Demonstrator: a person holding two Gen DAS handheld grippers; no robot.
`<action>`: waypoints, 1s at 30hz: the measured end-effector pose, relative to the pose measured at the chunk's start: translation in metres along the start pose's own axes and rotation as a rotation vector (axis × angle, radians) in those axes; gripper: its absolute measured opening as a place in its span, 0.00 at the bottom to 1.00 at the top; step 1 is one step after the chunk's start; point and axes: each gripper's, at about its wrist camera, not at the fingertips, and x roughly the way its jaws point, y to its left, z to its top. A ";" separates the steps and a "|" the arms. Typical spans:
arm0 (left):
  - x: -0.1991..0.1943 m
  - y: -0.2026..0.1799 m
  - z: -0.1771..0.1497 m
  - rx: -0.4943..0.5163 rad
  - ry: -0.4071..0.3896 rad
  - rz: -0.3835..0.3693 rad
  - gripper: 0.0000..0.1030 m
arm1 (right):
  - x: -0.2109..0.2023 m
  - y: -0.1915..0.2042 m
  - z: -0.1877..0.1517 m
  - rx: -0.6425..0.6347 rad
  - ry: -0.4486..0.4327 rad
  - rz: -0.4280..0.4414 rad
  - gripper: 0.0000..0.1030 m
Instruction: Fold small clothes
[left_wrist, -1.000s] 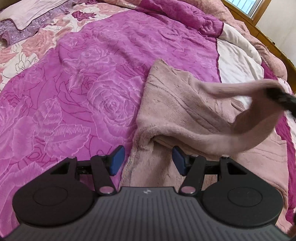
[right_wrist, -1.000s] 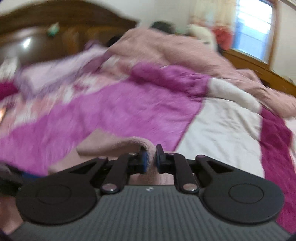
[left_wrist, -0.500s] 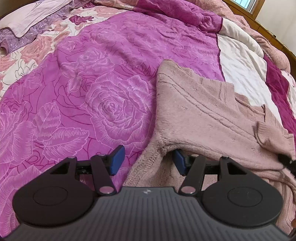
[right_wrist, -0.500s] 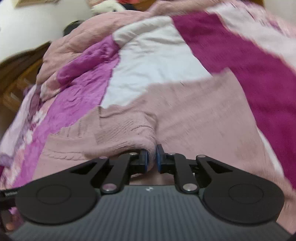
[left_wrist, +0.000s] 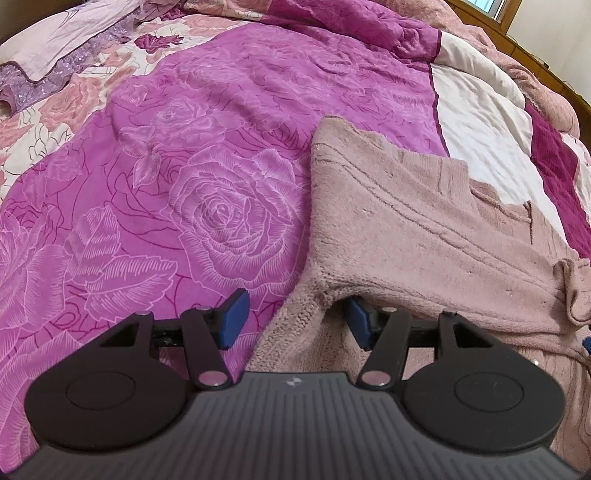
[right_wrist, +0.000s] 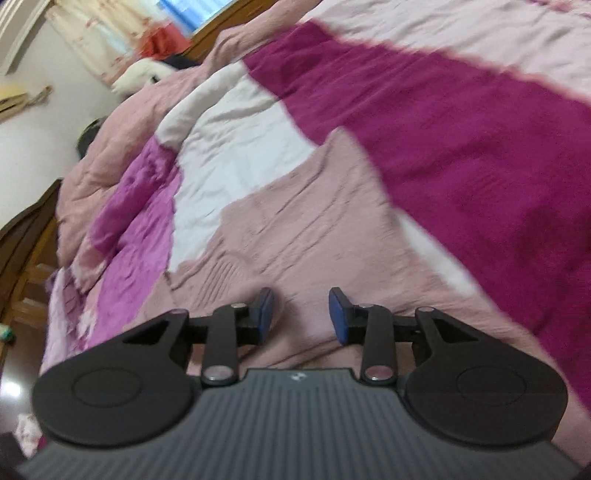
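A pale pink knit sweater (left_wrist: 406, 229) lies flat on a magenta rose-patterned quilt (left_wrist: 166, 177). One sleeve is folded across its body, with the cuff (left_wrist: 576, 291) at the right edge. My left gripper (left_wrist: 294, 321) is open at the sweater's near left edge. A fold of knit lies between its blue pads, and the right pad (left_wrist: 356, 319) is tucked under the upper layer. In the right wrist view my right gripper (right_wrist: 302, 314) hovers low over the sweater (right_wrist: 314, 229). Its jaws are opening, with nothing pinched between them.
The quilt has a white patch (left_wrist: 480, 129) and a dark magenta band (right_wrist: 461, 147) beside the sweater. A floral sheet and a pillow (left_wrist: 55, 44) lie at the far left. The wooden bed frame (right_wrist: 22, 251) and a window (right_wrist: 184, 14) border the bed.
My right gripper swung the sleeve across and down onto the sweater's body, rolled over and let it go. The left gripper stayed where it was, open.
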 end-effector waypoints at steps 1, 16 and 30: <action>0.000 0.000 0.000 0.000 0.000 0.000 0.63 | -0.003 0.000 0.001 -0.014 -0.017 -0.020 0.37; 0.000 -0.001 -0.001 0.008 -0.002 0.006 0.63 | -0.003 0.095 -0.046 -0.777 -0.011 0.065 0.46; 0.000 -0.001 -0.002 0.015 -0.004 0.001 0.63 | 0.000 0.085 -0.028 -0.751 -0.049 0.042 0.17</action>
